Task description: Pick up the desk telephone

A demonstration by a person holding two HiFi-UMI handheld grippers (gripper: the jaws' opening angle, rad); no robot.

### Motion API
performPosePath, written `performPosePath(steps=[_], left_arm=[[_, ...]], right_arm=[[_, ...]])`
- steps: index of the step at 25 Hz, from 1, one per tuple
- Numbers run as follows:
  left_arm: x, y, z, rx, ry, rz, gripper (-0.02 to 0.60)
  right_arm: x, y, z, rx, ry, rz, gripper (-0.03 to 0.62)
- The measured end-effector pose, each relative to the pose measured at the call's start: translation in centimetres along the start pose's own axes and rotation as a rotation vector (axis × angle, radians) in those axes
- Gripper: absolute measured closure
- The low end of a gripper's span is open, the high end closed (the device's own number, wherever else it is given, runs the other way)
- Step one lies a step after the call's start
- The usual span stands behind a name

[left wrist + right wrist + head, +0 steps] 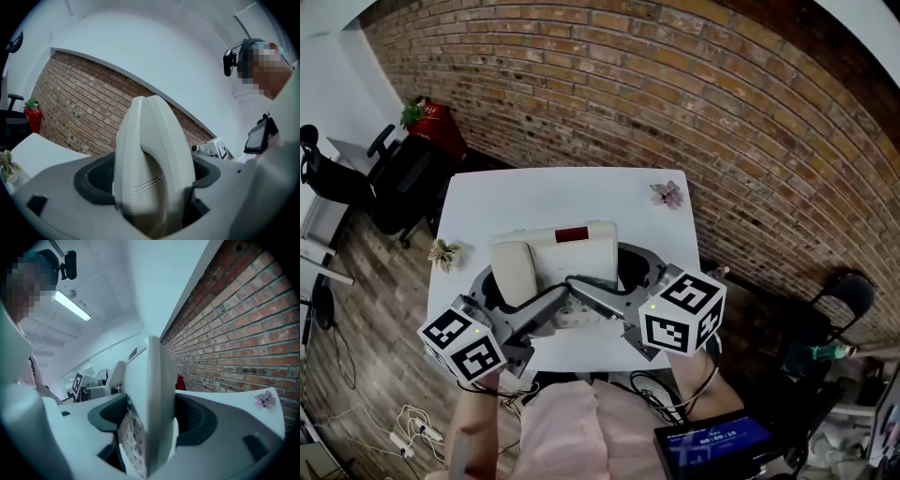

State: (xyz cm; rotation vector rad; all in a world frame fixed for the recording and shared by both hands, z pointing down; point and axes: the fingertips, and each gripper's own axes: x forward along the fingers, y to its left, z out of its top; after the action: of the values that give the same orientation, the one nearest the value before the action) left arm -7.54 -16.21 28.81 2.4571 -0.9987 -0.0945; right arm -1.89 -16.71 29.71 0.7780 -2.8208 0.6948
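Observation:
The cream desk telephone (pixel 558 258), with its handset (pixel 514 269) on the left and a dark red display strip, hangs above the white table (pixel 544 192), held from both sides. My left gripper (pixel 517 292) is shut on the handset end; in the left gripper view the handset (pixel 152 164) fills the space between the dark pads. My right gripper (pixel 619 281) is shut on the phone's right edge. The right gripper view shows the phone body (pixel 150 413) edge-on between the jaws, with its keypad (pixel 133 439) facing left.
A pink paper flower (pixel 667 194) lies at the table's far right corner and a pale one (pixel 443 253) at its left edge. A brick wall (pixel 675 103) stands behind. A black office chair (pixel 398 178) and a red object (pixel 433 120) are at far left. Cables (pixel 408 427) lie on the floor.

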Motion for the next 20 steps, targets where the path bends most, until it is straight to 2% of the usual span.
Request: performPosePath(steps=[7,20], left_arm=[[-0.2,-3.5,1.4,0.017,-0.022,0.008,0.12],[0.4,-4.5,1.7,0.029,-0.024,0.001,0.12]], right_arm=[[-3.0,1.6,1.6,-0.018,-0.023,0.004,0.273],[-4.1,1.4,2.2,-0.037,-0.031,-0.004,0.275]])
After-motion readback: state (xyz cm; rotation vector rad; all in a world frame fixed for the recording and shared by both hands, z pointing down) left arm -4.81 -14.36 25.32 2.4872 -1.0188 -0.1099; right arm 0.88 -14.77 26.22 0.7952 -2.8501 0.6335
